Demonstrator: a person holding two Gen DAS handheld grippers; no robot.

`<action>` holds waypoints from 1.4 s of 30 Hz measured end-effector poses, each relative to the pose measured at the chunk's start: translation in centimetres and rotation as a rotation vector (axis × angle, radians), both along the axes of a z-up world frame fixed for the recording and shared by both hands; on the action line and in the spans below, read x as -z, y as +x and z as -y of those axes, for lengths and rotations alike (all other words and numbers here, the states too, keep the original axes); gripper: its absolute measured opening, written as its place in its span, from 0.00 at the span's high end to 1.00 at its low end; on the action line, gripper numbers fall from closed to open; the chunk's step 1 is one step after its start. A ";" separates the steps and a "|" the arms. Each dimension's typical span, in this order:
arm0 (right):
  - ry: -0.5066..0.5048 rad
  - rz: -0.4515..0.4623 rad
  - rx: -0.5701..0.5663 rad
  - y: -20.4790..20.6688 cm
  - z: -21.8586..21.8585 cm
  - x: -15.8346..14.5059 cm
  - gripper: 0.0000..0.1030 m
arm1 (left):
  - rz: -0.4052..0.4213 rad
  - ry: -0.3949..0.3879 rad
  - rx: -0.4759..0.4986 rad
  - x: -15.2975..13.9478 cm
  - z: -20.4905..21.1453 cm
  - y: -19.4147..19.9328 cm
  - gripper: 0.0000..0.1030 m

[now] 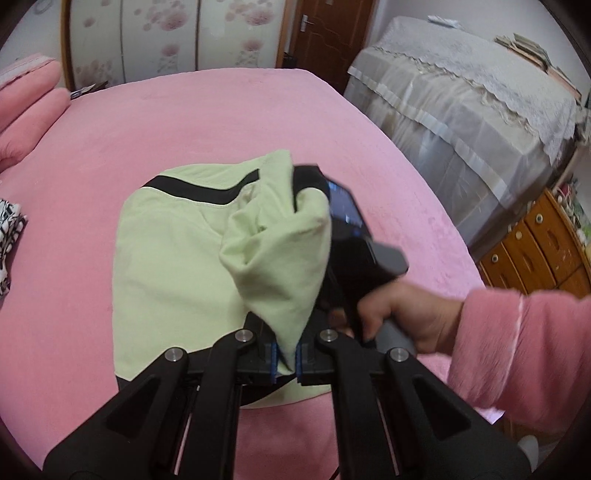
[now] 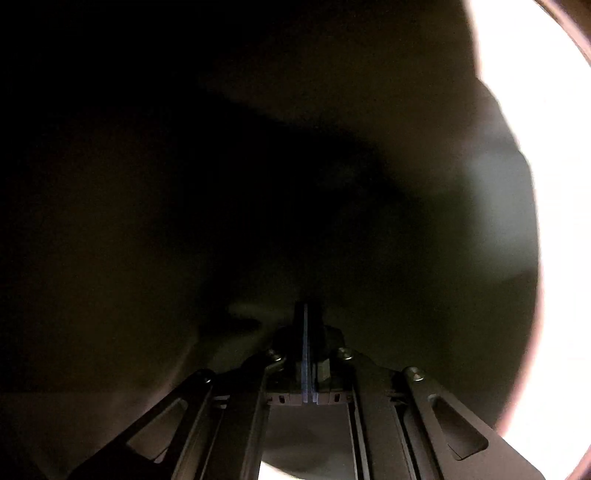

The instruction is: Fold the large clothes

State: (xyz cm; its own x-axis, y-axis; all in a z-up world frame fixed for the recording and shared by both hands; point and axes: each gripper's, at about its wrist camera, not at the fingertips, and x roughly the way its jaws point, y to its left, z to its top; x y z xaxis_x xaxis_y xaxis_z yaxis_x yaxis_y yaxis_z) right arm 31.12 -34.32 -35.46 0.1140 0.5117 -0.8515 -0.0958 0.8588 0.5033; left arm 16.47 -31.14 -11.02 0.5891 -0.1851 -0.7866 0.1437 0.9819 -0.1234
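A light green garment (image 1: 170, 258) with black trim lies part-folded on the pink bed (image 1: 221, 110). My left gripper (image 1: 286, 354) is shut on a corner of it, and a fold of the cloth rises from the pads. That fold runs up and drapes over the front of the right gripper, whose black body (image 1: 351, 221) is held by a hand (image 1: 406, 317) in a pink sleeve. In the right wrist view the right gripper (image 2: 308, 325) has its pads pressed together. Dark green fabric (image 2: 184, 184) covers almost the whole lens.
A black-and-white cloth (image 1: 9, 236) lies at the bed's left edge and pink pillows (image 1: 26, 99) sit at the far left. To the right stand cloth-covered furniture (image 1: 461, 96) and a wooden dresser (image 1: 535, 251). A wardrobe and a door (image 1: 325, 33) lie beyond the bed.
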 end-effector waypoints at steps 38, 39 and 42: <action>-0.049 -0.163 -0.012 -10.6 0.7 0.3 0.53 | -0.293 0.065 -0.278 7.3 -6.8 0.2 0.44; -0.059 -0.165 -0.018 -10.1 -1.3 0.4 0.50 | -0.303 0.054 -0.306 7.7 -7.9 0.5 0.44; -0.118 -0.158 -0.038 -8.6 -2.7 1.3 0.52 | -0.321 0.041 -0.349 8.3 -9.3 0.8 0.44</action>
State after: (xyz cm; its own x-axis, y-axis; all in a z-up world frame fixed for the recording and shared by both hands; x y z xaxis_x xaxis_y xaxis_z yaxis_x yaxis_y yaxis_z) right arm 22.48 -31.62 -36.79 -0.0436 0.4088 -0.9116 -0.0568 0.9099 0.4108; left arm 17.31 -21.82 -19.29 0.3369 0.0151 -0.9414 -0.2343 0.9698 -0.0683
